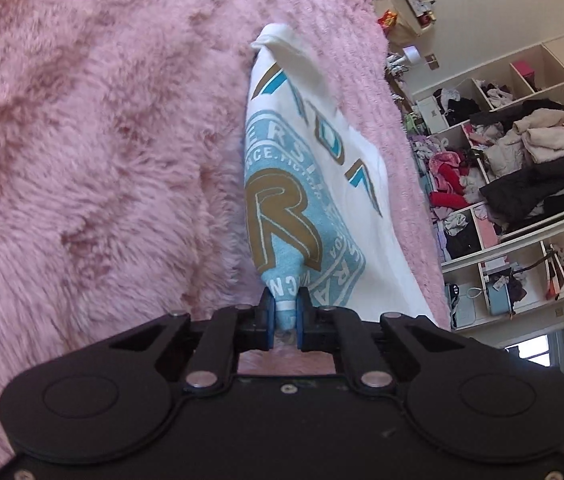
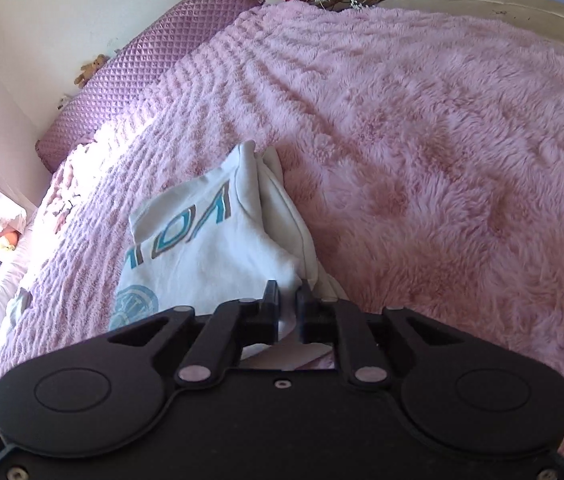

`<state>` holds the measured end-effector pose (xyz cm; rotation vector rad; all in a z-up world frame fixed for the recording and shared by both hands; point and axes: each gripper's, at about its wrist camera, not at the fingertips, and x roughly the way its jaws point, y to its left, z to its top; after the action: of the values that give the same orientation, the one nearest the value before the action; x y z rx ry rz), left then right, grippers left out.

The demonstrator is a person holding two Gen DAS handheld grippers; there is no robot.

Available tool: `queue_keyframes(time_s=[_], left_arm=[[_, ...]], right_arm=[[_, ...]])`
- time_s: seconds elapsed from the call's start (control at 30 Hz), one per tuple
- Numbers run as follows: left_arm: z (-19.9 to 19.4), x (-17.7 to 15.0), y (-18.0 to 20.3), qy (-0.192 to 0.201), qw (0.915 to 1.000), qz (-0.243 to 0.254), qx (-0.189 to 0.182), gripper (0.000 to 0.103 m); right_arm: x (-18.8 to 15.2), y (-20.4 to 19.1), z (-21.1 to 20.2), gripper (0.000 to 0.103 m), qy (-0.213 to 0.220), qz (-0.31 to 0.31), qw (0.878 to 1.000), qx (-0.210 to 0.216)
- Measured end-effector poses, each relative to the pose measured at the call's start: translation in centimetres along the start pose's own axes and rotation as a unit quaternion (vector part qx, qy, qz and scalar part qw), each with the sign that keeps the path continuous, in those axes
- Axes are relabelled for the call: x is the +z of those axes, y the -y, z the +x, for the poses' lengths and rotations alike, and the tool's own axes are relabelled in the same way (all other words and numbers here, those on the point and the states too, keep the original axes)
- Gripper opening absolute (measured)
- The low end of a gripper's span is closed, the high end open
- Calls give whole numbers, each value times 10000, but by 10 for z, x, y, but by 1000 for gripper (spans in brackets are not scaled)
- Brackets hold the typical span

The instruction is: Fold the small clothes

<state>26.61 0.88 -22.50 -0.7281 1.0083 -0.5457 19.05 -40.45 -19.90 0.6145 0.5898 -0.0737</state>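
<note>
Pinching 1 white cotton tee w/ blue-gold print [image 1: 282, 200]: left gripper [image 1: 285, 312] & right gripper [image 2: 289, 300], both clamped on it, over 1 pink fluffy blanket [image 2: 442, 140].

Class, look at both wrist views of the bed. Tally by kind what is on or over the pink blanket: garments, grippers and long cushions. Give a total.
White printed garment: 1, pinched at two places
Hand-held gripper: 2, left hand-held gripper and right hand-held gripper, each shut on the garment
Long purple quilted cushion: 1
Total: 4
</note>
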Motion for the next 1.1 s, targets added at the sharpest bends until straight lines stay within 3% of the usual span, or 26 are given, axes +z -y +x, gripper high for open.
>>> queue_keyframes(time_s=[0.17,0.23,0.37,0.43,0.5,0.6,0.67,0.73,0.9,1.0,1.1], left_arm=[[13,-2,-12,-376,9988,90,307,8],[26,-8,-23,-488,9976,203,459,13],[27,-8,-35,-537,9980,-23,327,17],[17,-5,-32,-607,9977,-78,302,16],[1,-3,-19,-476,9977,225,434,16],[-21,-3,8,-19,9958,757,515,16],[-24,-1,23,127,9948,954,333,20],[-16,0,36,155,9937,1095,207,32],[31,0,44,-125,9939,1055,291,32],[55,-5,28,-304,9924,1064,542,30],[59,-5,6,-271,9955,824,374,20]], right_arm=[[-12,17,17,5,-380,289,9983,-319],[-20,23,24,5,-365,214,9984,-385],[-27,21,19,5,-300,14,9987,-416],[-24,16,11,13,-247,-109,9987,-432],[-20,5,-2,28,1,-360,9981,-507],[-17,-18,-13,28,353,-998,9932,-482],[-19,-32,-12,28,369,-1279,9909,-198],[-23,-44,-4,28,202,-1451,9891,126],[-46,-63,27,28,-248,-1852,9818,352],[-53,-55,37,28,-343,-1886,9814,-36],[-47,-27,33,24,-305,-1434,9888,-294]])
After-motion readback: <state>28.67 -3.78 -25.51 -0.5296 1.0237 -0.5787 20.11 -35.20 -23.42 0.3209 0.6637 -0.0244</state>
